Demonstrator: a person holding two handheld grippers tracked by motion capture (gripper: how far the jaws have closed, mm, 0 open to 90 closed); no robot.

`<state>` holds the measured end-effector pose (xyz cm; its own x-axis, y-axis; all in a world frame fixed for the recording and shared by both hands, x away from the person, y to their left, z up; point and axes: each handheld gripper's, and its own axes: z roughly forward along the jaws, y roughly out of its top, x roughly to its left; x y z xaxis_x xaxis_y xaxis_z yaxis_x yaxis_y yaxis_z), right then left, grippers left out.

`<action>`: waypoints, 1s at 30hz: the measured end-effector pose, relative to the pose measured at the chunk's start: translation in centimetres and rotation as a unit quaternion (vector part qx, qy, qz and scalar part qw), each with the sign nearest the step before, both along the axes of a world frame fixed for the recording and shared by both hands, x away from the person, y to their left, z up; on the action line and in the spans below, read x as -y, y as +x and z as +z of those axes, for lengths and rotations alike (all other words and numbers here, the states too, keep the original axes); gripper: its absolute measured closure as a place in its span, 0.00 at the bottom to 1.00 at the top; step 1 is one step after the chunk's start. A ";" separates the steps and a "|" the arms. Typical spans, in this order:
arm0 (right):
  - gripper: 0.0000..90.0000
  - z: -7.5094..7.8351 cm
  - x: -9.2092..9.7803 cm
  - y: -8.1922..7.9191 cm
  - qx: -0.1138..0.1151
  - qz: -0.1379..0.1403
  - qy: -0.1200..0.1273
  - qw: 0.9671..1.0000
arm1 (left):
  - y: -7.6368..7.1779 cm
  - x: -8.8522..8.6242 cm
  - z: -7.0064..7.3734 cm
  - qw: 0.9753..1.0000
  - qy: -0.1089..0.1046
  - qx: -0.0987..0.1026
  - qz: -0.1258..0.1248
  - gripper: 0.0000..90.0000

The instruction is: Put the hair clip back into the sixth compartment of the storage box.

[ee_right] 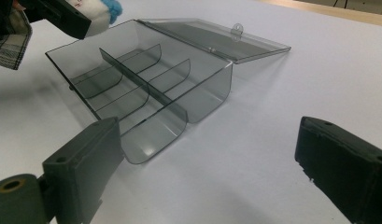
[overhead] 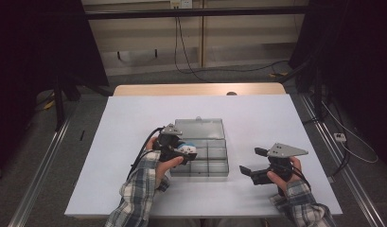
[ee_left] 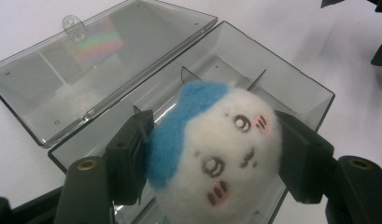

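— Where's the toy?
— My left gripper (ee_left: 212, 163) clamps the plush toy (ee_left: 212, 154) just above the box (overhead: 215, 166), over its left compartments, mid-worktop.
— And your right gripper (overhead: 251, 166)?
— Jaws wide, empty, right of the box.

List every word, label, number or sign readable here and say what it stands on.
There are none to read. The plush toy in the left gripper bears only a stitched face, no letters. The clear box, its lid and the table carry no print.

High overhead, two close gripper views; shared clear box (overhead: 200, 147).
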<state>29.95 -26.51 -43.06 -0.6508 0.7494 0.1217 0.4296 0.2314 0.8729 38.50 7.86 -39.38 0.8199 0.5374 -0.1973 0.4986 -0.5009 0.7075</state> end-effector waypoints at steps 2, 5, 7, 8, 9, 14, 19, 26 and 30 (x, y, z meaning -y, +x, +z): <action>0.08 0.0 0.0 0.0 -0.001 0.000 0.002 1.000 | 0.0 0.1 0.0 1.000 -0.001 0.000 -0.001 0.38; 0.08 0.0 0.1 0.0 0.000 0.000 0.002 1.000 | 0.0 0.4 0.0 1.000 -0.002 0.000 -0.002 0.38; 0.08 0.0 0.1 0.0 0.000 -0.001 0.002 1.000 | 0.0 0.5 0.0 1.000 -0.002 0.000 -0.004 0.38; 0.08 0.0 0.1 0.0 0.000 -0.001 0.002 1.000 | 0.0 0.6 0.0 1.000 -0.002 0.001 -0.005 0.38; 0.08 0.0 0.1 0.0 0.000 0.000 0.002 1.000 | -0.1 0.8 0.0 1.000 -0.003 0.000 -0.006 0.38; 0.08 0.0 0.1 0.0 0.000 -0.001 0.002 1.000 | -0.1 1.3 0.0 1.000 -0.005 0.001 -0.010 0.38; 0.08 0.0 0.1 0.0 0.000 -0.001 0.003 1.000 | -0.1 1.6 0.0 1.000 -0.003 0.000 -0.014 0.38; 0.08 0.0 0.1 0.0 0.001 -0.001 0.003 1.000 | -0.1 2.2 -0.2 1.000 -0.005 -0.002 -0.017 0.38; 0.08 0.1 0.1 0.0 0.001 -0.001 0.003 1.000 | 0.0 2.3 -0.3 1.000 -0.002 -0.004 -0.020 0.38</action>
<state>29.93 -26.65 -43.00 -0.6491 0.7504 0.1247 0.4286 0.2254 0.8749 38.45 5.55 -39.69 0.8388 0.5042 -0.2055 0.4839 -0.5173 0.7059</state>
